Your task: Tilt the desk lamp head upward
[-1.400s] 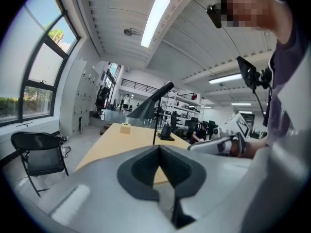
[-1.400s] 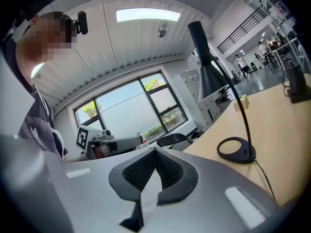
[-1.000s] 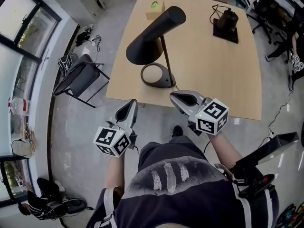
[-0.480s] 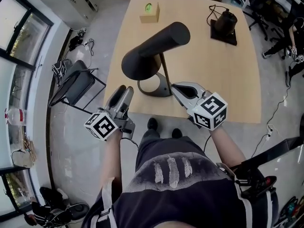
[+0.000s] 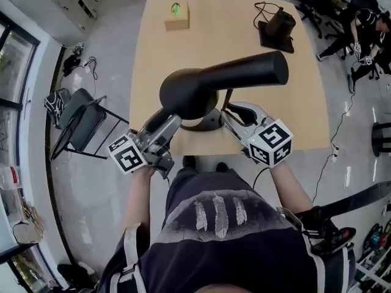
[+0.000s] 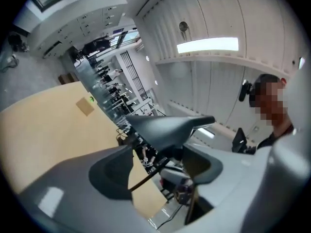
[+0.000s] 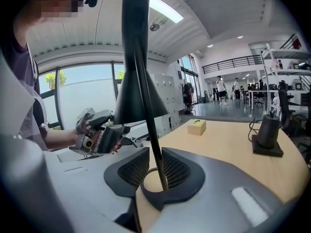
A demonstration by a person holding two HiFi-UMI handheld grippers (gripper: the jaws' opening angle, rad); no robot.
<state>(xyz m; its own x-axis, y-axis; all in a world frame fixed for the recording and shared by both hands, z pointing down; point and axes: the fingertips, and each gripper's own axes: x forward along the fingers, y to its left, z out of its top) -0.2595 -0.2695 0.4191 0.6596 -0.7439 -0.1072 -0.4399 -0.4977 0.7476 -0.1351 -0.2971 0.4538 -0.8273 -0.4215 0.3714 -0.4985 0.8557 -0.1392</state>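
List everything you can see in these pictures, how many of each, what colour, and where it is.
desk lamp: one, black, near middle of the table, cone head over its ring base
table: one, light wood, centre of the head view
small box: one, tan with a green mark, far left of the table
corded object on a square base: one, black, far right of the table
chair: one, black, on the floor left of the table
left gripper: one, grey, at the lamp head's wide end, jaws opening, nothing pinched
right gripper: one, grey, by the lamp's base, jaws opening, stem in the gap, not pinched
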